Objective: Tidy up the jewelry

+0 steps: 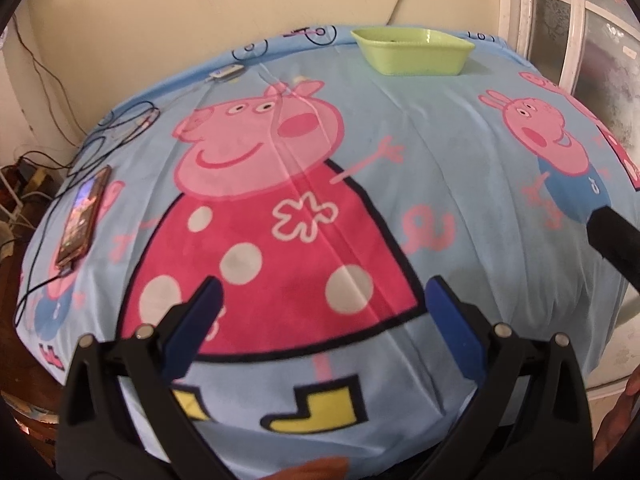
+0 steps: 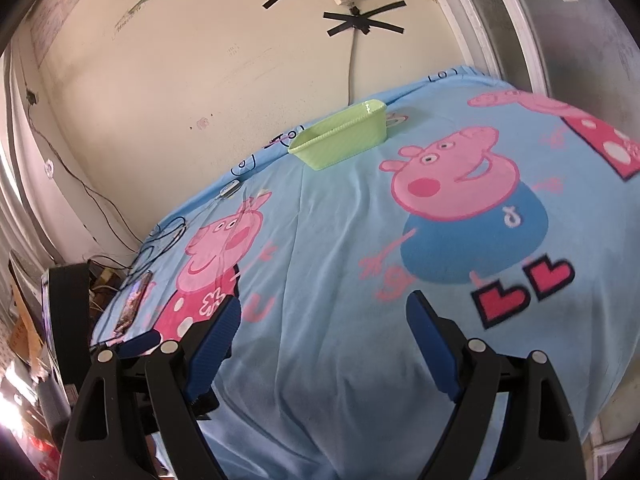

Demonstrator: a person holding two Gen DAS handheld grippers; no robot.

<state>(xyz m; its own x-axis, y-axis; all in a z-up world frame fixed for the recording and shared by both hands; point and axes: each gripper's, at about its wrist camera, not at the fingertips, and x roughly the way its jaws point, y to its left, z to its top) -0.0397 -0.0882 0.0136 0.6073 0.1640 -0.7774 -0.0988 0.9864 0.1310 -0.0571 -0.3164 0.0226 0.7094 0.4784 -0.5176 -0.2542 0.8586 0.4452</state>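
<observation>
We hold both tools open and empty above the near part of the blanket-covered surface. The green tray, the only task thing we can see, sits at the far edge by the wall. From the left tool it lies far ahead and slightly right; from the right tool far ahead, about centre, long axis running left to right. Neither is clearly nearer. We see no loose jewelry on the cloth.

The left gripper hovers with its blue-padded jaws spread wide, nothing between them — its black arms angled forward and down. The right gripper is likewise agape and empty; part of its black body shows at the edge of the left wrist view.
</observation>
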